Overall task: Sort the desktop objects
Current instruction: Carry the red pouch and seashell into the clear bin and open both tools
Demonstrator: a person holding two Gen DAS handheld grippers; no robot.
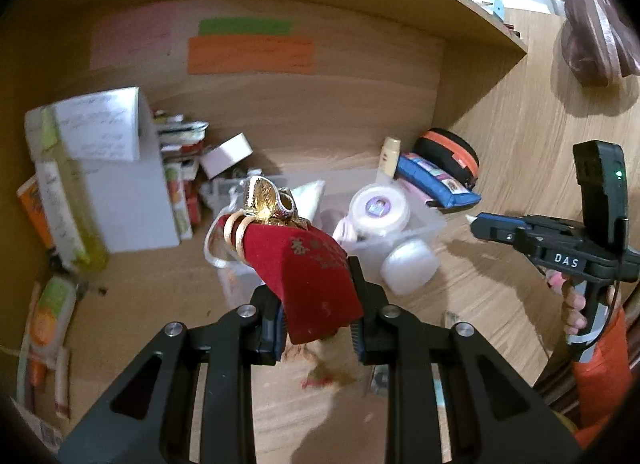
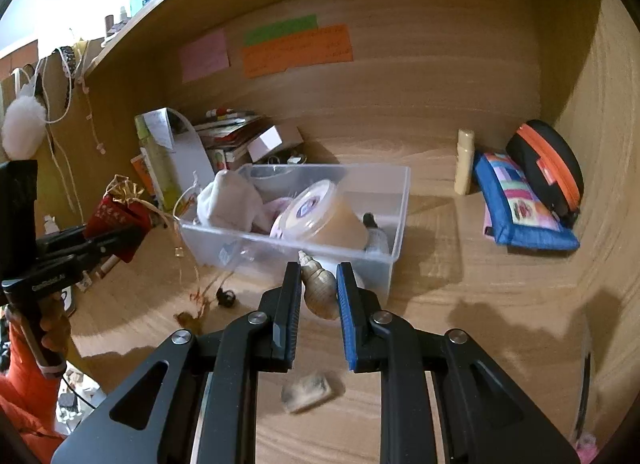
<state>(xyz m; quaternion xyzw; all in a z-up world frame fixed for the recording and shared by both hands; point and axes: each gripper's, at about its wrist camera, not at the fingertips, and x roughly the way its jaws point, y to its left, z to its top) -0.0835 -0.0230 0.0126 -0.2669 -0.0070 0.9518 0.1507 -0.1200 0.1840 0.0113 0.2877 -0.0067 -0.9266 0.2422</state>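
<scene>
Above the table (image 2: 440, 304), the left gripper (image 1: 318, 328) fingers clamp a red pouch (image 1: 316, 276) and the right gripper (image 2: 318, 304) fingers pinch a shell (image 2: 318, 288), both apparently carried toward the clear bin (image 2: 396, 223) for release.

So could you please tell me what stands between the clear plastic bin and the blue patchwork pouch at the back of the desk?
In the right wrist view, a small beige bottle stands upright there, close beside the blue pouch; otherwise bare wood up to the clear bin.
</scene>
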